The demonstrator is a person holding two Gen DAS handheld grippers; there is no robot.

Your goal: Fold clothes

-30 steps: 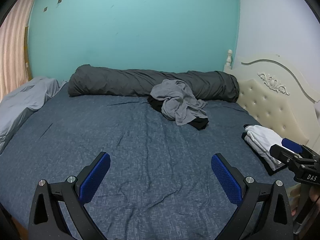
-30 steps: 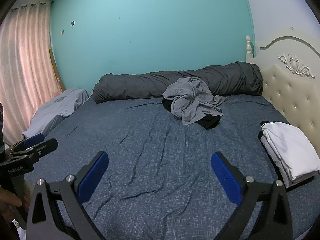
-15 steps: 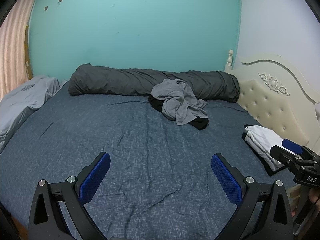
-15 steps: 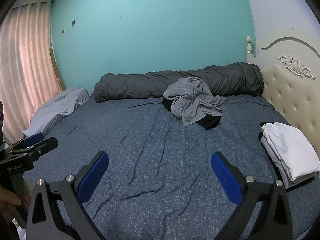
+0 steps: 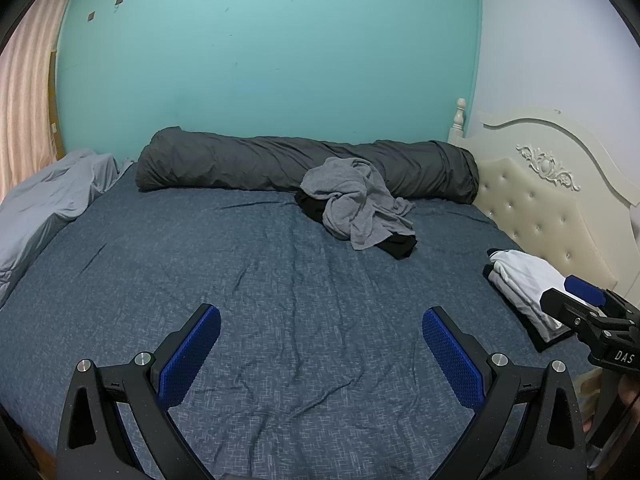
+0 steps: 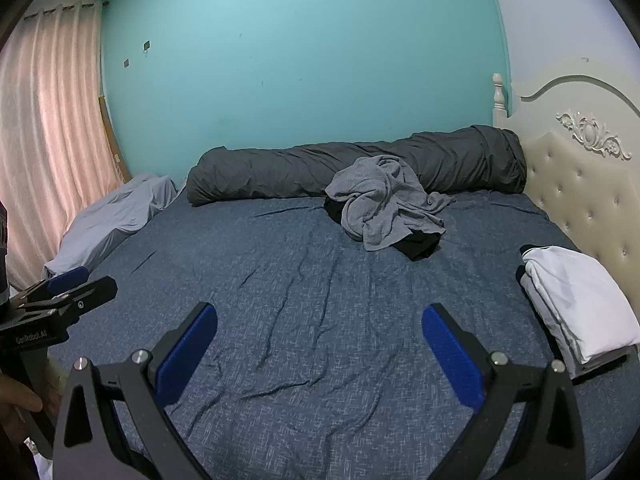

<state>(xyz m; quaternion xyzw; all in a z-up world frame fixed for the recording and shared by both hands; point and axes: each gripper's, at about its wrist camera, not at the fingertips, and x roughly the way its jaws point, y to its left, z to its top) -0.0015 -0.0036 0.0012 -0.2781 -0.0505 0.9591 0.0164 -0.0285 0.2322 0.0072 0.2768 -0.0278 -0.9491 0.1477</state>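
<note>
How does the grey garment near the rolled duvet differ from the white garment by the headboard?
The grey garment is crumpled in a loose heap; the white garment is folded flat with neat edges. The grey one lies partly over a black garment at the far side, touching the rolled duvet; the white one tops a small stack beside the headboard. Both rest on the blue bedsheet, and neither is held by a claw.
</note>
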